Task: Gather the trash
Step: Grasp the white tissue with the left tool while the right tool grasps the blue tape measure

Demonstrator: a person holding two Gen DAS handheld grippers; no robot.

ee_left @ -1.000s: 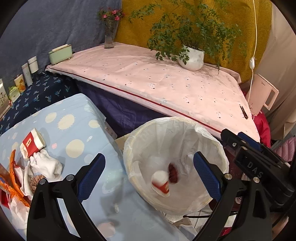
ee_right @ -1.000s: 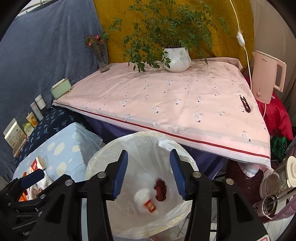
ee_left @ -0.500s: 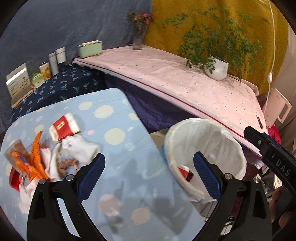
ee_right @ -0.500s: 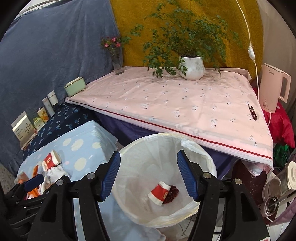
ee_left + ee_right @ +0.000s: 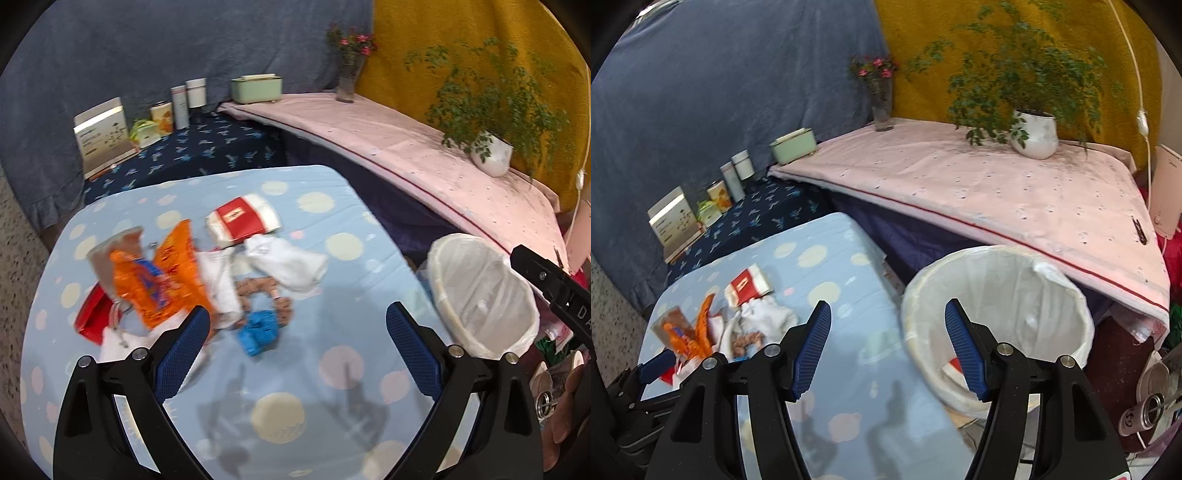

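A heap of trash lies on the light-blue dotted table (image 5: 332, 369): an orange wrapper (image 5: 162, 273), a red and white cup (image 5: 242, 219), white tissue (image 5: 291, 258), a blue crumpled piece (image 5: 258, 330) and a red packet (image 5: 90, 315). My left gripper (image 5: 299, 350) is open and empty, above the table just short of the heap. My right gripper (image 5: 888, 347) is open and empty, between the table (image 5: 849, 398) and the white-lined bin (image 5: 997, 325). A red and white cup (image 5: 955, 363) lies in the bin. The bin also shows in the left wrist view (image 5: 484, 291).
A pink-covered table (image 5: 997, 192) stands behind with a potted plant (image 5: 1034, 133), a flower vase (image 5: 881, 107) and a green box (image 5: 793, 146). Boxes and tins (image 5: 110, 133) line a dark blue surface. A kettle (image 5: 1167, 192) and cans (image 5: 1145, 406) are at right.
Both grippers have swung left, away from the bin and towards the trash heap on the blue table. The right gripper's jaws have opened wider. The cup now lies in the bin.
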